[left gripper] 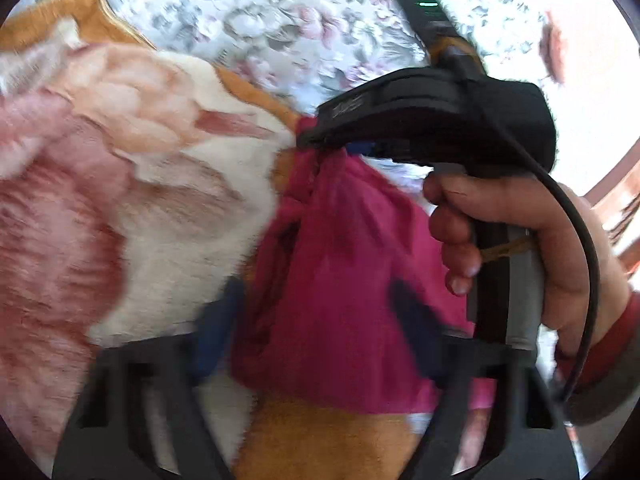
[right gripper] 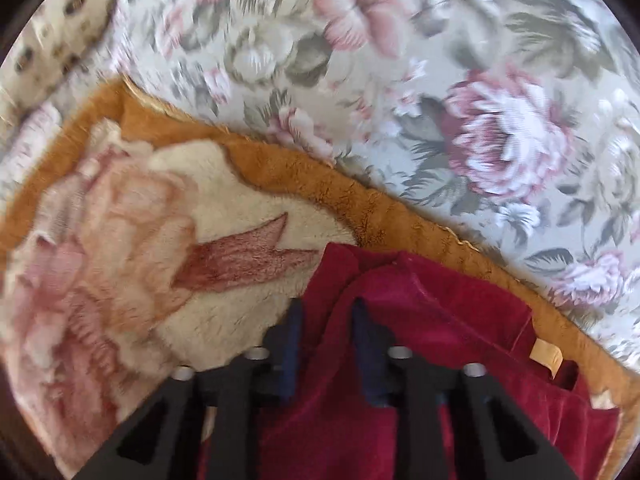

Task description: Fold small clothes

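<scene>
A small magenta garment point(left gripper: 340, 260) hangs bunched over a plush blanket. My right gripper point(left gripper: 308, 136), held by a hand point(left gripper: 520, 220), pinches the garment's upper edge in the left wrist view. Lower down, my left gripper point(left gripper: 316, 324) has the cloth filling the gap between its blue pads, which press on both sides. Seen from the right wrist, the garment point(right gripper: 460, 340) looks dark red, with a tan label point(right gripper: 546, 354) at its right edge. There my right gripper point(right gripper: 328, 320) is shut on a raised fold of it.
The plush blanket point(right gripper: 160, 220) is cream and pink with an orange border and lies under the garment. Beyond its edge spreads a grey and pink floral sheet point(right gripper: 440, 80). A black cable point(left gripper: 580, 240) runs down from the right gripper's handle.
</scene>
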{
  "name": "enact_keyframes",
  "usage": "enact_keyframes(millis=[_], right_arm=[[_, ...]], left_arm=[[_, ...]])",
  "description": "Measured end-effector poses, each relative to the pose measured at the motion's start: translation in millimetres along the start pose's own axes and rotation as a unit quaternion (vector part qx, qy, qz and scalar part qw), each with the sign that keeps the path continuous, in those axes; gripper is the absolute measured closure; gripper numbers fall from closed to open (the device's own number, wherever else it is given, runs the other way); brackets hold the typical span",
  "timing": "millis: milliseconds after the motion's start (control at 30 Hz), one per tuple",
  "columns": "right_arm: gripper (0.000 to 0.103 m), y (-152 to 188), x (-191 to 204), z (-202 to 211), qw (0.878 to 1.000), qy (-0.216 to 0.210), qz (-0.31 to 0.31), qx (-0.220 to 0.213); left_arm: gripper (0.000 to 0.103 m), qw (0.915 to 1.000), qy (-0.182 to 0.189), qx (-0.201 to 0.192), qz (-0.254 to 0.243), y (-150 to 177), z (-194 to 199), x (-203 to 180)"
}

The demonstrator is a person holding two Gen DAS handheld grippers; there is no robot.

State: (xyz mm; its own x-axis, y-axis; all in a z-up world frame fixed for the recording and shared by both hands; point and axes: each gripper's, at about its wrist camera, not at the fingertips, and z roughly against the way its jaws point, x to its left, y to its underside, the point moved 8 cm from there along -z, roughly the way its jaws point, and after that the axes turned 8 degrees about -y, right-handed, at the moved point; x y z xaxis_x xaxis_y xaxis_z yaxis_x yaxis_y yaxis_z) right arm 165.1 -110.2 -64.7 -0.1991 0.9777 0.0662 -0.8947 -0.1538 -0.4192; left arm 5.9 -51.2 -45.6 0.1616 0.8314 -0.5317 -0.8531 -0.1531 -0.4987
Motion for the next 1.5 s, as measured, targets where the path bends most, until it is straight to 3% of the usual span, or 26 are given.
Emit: enact_keyframes(millis=[133, 300, 433, 567, 633, 800, 900, 1033, 1133, 1200, 1267, 1400, 1500], right_arm=[[0.089, 3.8, -14.9, 52.7, 0.997, -0.044, -0.018, -0.056], [0.09, 28.7, -51.3, 130.9, 0.99, -0.071, -0.04, -0.114], [0.09, 58.8, -94.3, 184.9, 0.983, -0.082, -0.069, -0.149], [0.091, 91.7, -136.9, 225.7, 0.977, -0.072, -0.097, -0.177], [0.091, 111.0, -164.0, 238.5, 0.973, -0.064, -0.118, -0.186], [0.092, 149.8, -233.6, 227.4, 0.97, -0.018, -0.174, -0.167], [0.101, 171.9, -270.6, 202.3, 0.965, 0.016, -0.214, -0.148], [0.1, 183.8, -284.1, 181.0, 0.952, -0.041, -0.266, -0.145], [0.099, 187.7, -278.9, 205.4, 0.93, -0.094, -0.299, -0.19], [0.089, 194.3, -266.4, 226.1, 0.924, -0.116, -0.297, -0.21], [0.06, 201.6, -244.4, 240.0, 0.925, -0.138, -0.28, -0.215], [0.059, 221.1, -214.3, 230.3, 0.926, -0.17, -0.28, -0.19], [0.059, 227.4, -200.9, 209.3, 0.922, -0.2, -0.285, -0.172]], left_arm=[[0.077, 1.0, 0.007, 0.0, 0.005, 1.9, 6.2, -8.1], [0.077, 0.9981, 0.034, -0.023, -0.046, 6.2, 40.8, -59.6], [0.077, 0.992, 0.062, -0.008, -0.11, 28.0, 50.0, -126.7], [0.077, 0.9805, 0.083, 0.027, -0.176, 62.8, 33.3, -192.4], [0.084, 0.9763, 0.084, 0.044, -0.195, 77.2, 19.0, -212.0], [0.085, 0.9652, 0.067, 0.091, -0.235, 113.1, -26.1, -245.6], [0.088, 0.9593, 0.055, 0.109, -0.254, 129.2, -42.0, -253.1], [0.088, 0.9565, 0.051, 0.125, -0.259, 132.5, -41.0, -252.8], [0.087, 0.9549, 0.047, 0.116, -0.269, 128.5, -16.7, -245.7], [0.087, 0.9523, 0.035, 0.098, -0.287, 119.8, 2.1, -236.5], [0.087, 0.9518, 0.029, 0.087, -0.293, 114.7, 14.5, -226.9], [0.081, 0.9561, -0.014, 0.057, -0.287, 95.9, 24.9, -199.6], [0.081, 0.9619, -0.031, 0.059, -0.265, 87.3, 15.0, -176.6]])
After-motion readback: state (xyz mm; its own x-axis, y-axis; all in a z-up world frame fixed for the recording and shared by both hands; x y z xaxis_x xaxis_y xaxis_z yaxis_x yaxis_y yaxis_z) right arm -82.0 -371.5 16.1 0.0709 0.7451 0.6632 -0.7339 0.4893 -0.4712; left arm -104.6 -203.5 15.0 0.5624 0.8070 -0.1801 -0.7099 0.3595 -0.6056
